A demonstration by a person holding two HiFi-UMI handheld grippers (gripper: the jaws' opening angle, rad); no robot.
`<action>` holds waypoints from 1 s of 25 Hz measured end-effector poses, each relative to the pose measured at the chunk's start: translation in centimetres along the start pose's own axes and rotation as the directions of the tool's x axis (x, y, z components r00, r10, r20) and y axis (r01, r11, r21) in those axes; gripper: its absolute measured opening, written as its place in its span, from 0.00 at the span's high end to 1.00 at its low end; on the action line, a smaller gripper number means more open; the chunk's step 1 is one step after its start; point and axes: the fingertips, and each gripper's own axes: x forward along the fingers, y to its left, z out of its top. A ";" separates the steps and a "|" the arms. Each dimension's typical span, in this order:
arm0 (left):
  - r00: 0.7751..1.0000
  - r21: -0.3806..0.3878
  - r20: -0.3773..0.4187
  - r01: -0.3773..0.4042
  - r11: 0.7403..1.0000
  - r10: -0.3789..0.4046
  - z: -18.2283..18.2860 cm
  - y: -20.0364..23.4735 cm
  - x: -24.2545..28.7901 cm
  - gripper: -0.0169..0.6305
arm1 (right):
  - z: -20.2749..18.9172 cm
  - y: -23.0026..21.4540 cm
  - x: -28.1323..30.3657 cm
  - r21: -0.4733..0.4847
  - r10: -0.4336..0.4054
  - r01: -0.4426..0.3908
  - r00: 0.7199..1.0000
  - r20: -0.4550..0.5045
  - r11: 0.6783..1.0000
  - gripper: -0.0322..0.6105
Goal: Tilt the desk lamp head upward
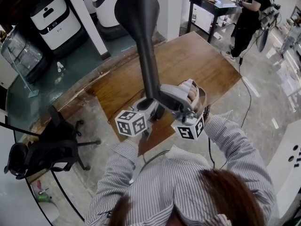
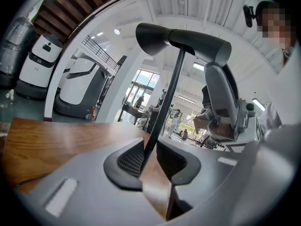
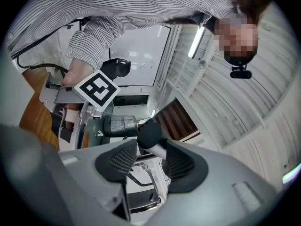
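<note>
head view: the desk lamp stood over the near edge of the wooden desk. its foot was hidden under the claws. the lamp head poked up toward the camera. the left claw and the right claw sat close together at its low end. i counted one desk lamp, two claws, one wooden desk, one black chair on the floor and one person far back.

left gripper view: the left claw was clenched on the thin pole of the lamp, low down. the lamp head hung above it. the right claw had hold of its back end. two white machines stood behind.

right gripper view: the right claw was squeezing the round back end of the lamp head. one marker cube, on the left claw, showed behind it.

i think the round end could slip out of the right claw if it pushed too fast. the thin pole could slide in the left claw too, and then the whole lamp might tip toward the desk edge.
</note>
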 end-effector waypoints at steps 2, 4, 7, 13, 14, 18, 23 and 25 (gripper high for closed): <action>1.000 0.003 -0.001 -0.002 1.000 0.002 0.1 0.0 0.1 0.85 | -0.2 0.0 0.1 0.004 -0.005 0.005 1.000 -0.005 1.000 0.67; 1.000 0.007 -0.001 -0.004 1.000 0.004 0.2 0.1 0.1 0.85 | -0.1 0.0 0.3 0.007 -0.012 0.013 1.000 -0.008 1.000 0.67; 1.000 0.007 0.004 -0.006 1.000 0.006 0.0 0.1 0.0 0.85 | 0.0 0.1 0.2 0.014 -0.021 0.021 1.000 -0.014 1.000 0.67; 1.000 0.001 -0.007 0.010 1.000 -0.010 0.1 -0.1 0.2 0.85 | -0.2 -0.3 -0.1 0.017 -0.008 0.009 0.999 -0.032 1.000 0.66; 1.000 -0.002 -0.009 0.013 1.000 -0.013 0.1 -0.2 0.2 0.85 | -0.2 -0.4 -0.1 0.019 -0.001 0.002 0.999 -0.035 1.000 0.66; 1.000 -0.003 -0.014 0.010 1.000 -0.010 0.1 -0.1 0.0 0.85 | 0.1 -0.4 0.0 0.038 0.027 -0.025 0.998 -0.053 0.999 0.65; 1.000 0.000 -0.023 0.001 1.000 -0.001 0.2 -0.1 0.1 0.85 | -0.1 -0.5 -0.2 0.074 0.044 -0.039 0.997 -0.064 0.996 0.65; 1.000 -0.005 -0.019 -0.002 1.000 0.002 0.3 -0.1 0.0 0.85 | 0.1 -0.5 -0.4 0.119 0.049 -0.042 0.997 -0.056 0.992 0.65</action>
